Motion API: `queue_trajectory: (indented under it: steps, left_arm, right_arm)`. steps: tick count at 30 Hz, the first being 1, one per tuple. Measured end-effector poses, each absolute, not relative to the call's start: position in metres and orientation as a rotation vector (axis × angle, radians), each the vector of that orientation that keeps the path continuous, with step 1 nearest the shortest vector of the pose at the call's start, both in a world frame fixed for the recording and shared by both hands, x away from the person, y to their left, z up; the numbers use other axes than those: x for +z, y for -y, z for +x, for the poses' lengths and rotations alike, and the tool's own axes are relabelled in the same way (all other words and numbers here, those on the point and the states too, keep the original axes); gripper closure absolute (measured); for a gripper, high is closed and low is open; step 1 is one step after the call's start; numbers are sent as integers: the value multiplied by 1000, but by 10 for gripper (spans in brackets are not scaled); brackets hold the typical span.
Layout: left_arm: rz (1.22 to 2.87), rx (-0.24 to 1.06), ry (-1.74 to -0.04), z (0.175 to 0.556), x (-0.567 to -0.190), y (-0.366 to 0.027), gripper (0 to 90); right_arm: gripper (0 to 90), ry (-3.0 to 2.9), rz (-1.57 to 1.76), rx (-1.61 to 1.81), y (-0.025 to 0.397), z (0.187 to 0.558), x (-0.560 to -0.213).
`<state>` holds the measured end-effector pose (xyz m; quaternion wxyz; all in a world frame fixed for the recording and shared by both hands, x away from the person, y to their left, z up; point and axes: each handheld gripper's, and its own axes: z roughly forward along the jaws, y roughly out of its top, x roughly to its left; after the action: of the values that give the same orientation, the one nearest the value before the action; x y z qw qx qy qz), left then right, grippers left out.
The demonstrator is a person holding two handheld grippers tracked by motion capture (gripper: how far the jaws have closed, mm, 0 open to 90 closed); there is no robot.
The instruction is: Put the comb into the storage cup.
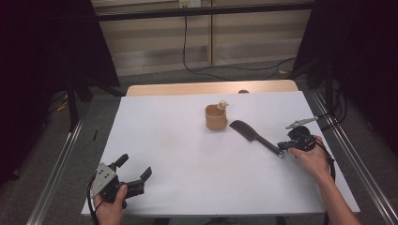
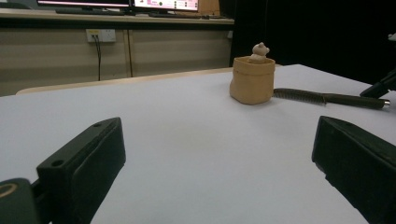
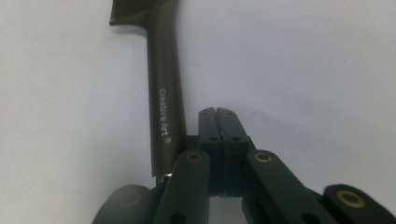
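Dark comb [image 1: 253, 136] lies flat right of centre in the high view, toothed head beside the tan cup [image 1: 216, 117], handle end near the right claw [image 1: 287, 146]. Prob. light, stiff plastic w/ a smooth, maybe slippery handle; low profile, so best taken across the handle, not the teeth. Right claw's jaws are pressed together on nothing, just beside the handle. Left claw [image 1: 136, 176], lower left, gapes wide, empty. White surface [image 1: 178, 154] is matte, flat. Room dim: dark curtains, pale wall panels, cables on the floor.
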<state>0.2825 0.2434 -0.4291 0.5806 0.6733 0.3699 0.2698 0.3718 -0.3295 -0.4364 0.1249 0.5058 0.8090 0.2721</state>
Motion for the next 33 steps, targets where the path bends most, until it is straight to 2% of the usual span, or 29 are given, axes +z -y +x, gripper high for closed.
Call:
queue_trajectory:
  steps: [6,11,12,15,16,17,18,19,20,22,25,28,31,33]
  left_arm:
    - [1569,627,-870,283,-429,-243,29]
    - [1574,633,-866,283,-429,-245,29]
    - [1574,634,-865,283,-429,-245,29]
    - [1573,633,-867,283,-429,-245,29]
    - [1571,628,-869,283,-429,-246,29]
    - [1571,628,-869,283,-429,-246,29]
    - [1572,622,-871,283,-429,-246,29]
    - [1571,623,-876,284,-429,-246,29]
    - [1571,623,-876,284,-429,-246,29]
    - [1573,629,-879,284,-429,-247,29]
    - [1572,631,-883,284,-430,-246,29]
    - [1572,631,-883,284,-430,-246,29]
    - [1569,635,-886,285,-430,-246,29]
    - [1576,632,-884,285,-430,-246,29]
  right_arm:
    - [833,-2259,1435,911,337,369,-428]
    - [691,-2187,1410,1005,339,365,-421]
    - [691,-2187,1410,1005,339,365,-421]
    - [507,-2153,1381,1054,339,364,-416]
    - [382,-2110,1370,1075,339,363,-413]
    - [382,-2110,1370,1075,339,363,-413]
    - [331,-2095,1360,1072,339,363,-412]
    - [232,-2055,1350,1099,339,362,-410]
    - [232,-2055,1350,1099,339,362,-410]
    - [122,-2040,1348,1101,339,362,-409]
    - [57,-2041,1356,1103,338,362,-407]
    - [66,-2059,1341,1101,337,361,-404]
    - [37,-2072,1345,1166,337,358,-402]
    - [59,-2076,1339,1155,333,357,-402]
